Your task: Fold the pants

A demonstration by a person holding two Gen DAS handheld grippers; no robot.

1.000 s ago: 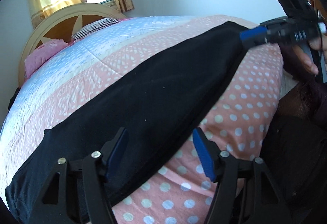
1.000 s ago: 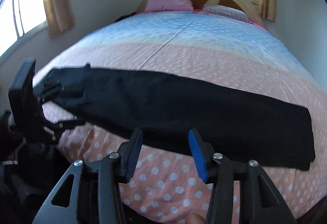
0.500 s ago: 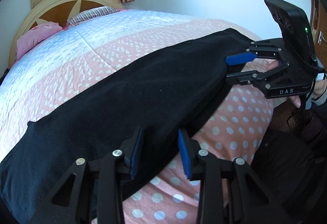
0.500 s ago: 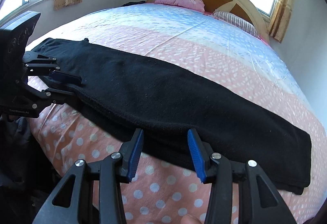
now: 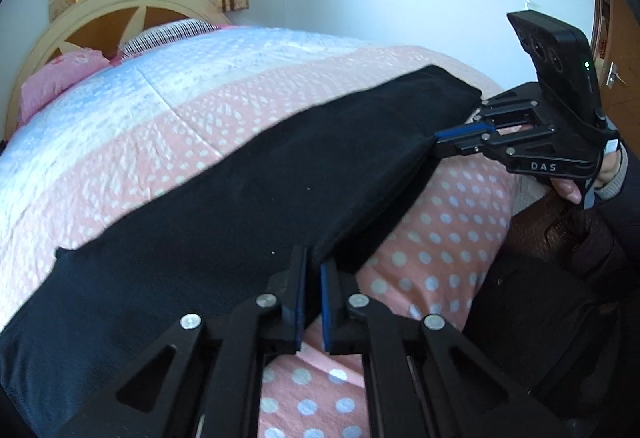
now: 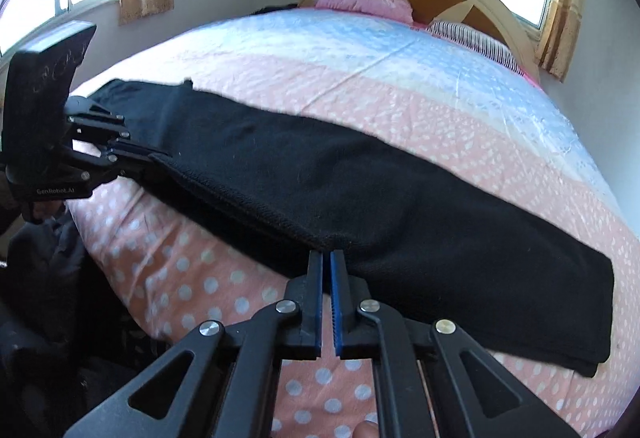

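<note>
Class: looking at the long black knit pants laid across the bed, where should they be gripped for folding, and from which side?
Grip the long black knit pants on their near long edge, coming from the bed's foot side, where that ribbed edge overhangs the pink dotted quilt. Both the left claw and right claw pinch there.

My left gripper [image 5: 313, 258] is matte black, its two fingers lined with blue ribbed pads [image 5: 325, 302] and its linkage arms pinned by round silver screws [image 5: 191, 321], with triangular cut-outs in the frame. My right gripper [image 6: 326, 258] is built the same way. Seen from the left, the right one carries a black camera block [image 5: 560, 66] with a green light and white "DAS" lettering. The left body reads "GenRobot.AI". A dark sleeve [image 5: 624, 174] with a grey cuff covers my right wrist.
</note>
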